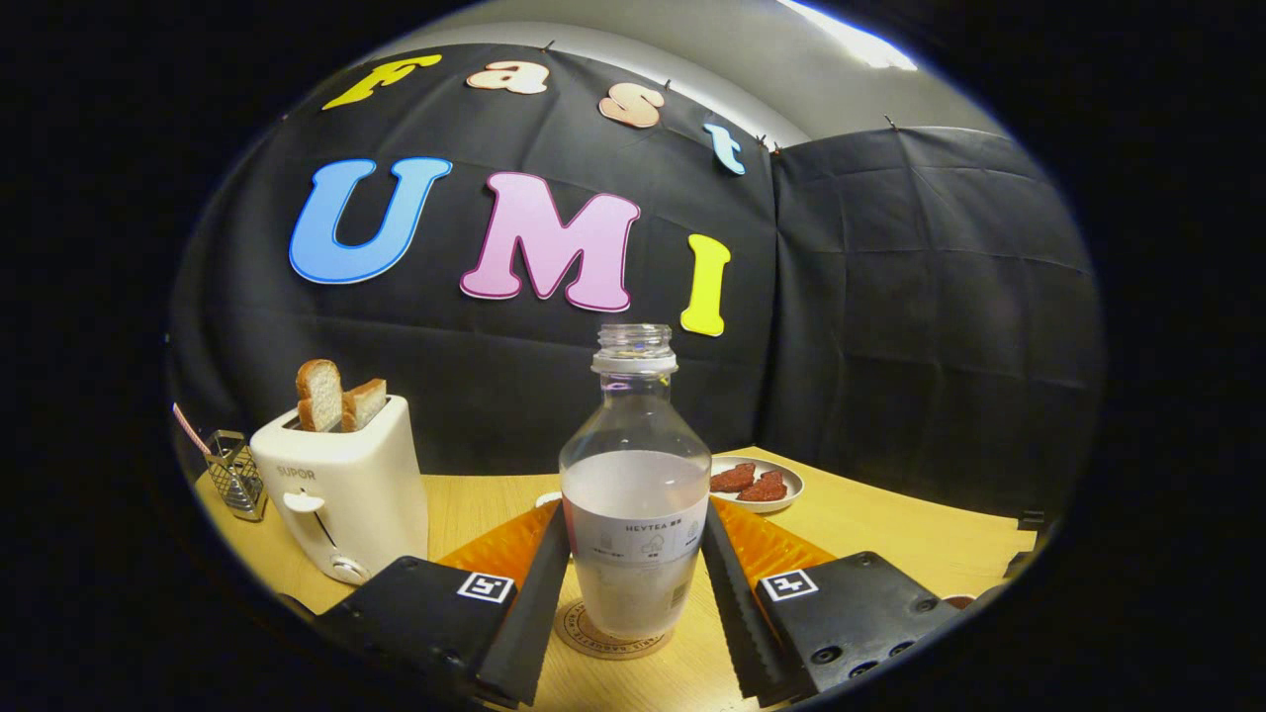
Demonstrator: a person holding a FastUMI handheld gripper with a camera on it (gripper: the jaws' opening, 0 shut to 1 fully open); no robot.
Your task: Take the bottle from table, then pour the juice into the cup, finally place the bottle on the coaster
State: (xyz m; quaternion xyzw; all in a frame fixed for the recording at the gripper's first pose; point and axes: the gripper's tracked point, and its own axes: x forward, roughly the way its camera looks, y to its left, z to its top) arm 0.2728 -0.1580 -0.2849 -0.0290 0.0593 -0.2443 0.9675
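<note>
The table (870, 524) fills the lower frame; the toaster (341, 489) stands lower left. At centre, my gripper (633, 554) seems closed on the uncapped bottle (635, 494), both fingers against it, resting on the coaster (584, 633). I judge placing is nearly done; next, open and back away.

The gripper camera sits low over the table (870, 534), facing level along the fingers (539, 574) toward the wall (890, 326), close to the bottle (635, 494); its edges look warped.
</note>
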